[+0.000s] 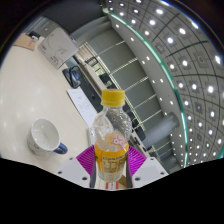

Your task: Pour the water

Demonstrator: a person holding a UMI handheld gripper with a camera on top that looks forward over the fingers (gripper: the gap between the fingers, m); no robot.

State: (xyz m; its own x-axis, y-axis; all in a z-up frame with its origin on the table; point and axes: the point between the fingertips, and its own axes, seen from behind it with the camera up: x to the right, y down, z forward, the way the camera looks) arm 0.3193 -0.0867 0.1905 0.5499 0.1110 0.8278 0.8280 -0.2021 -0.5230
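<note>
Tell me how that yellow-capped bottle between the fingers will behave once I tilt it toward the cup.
The clear plastic bottle looks thin-walled, so it may flex under the gripper. Its smooth sides could slip. The yellow cap appears on, so nothing should reach the white cup.

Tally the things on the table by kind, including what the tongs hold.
Bottle, yellow cap, gripped in the tongs: 1
Cup, white outside, blue inside, on the table: 1
Total: 2
</note>
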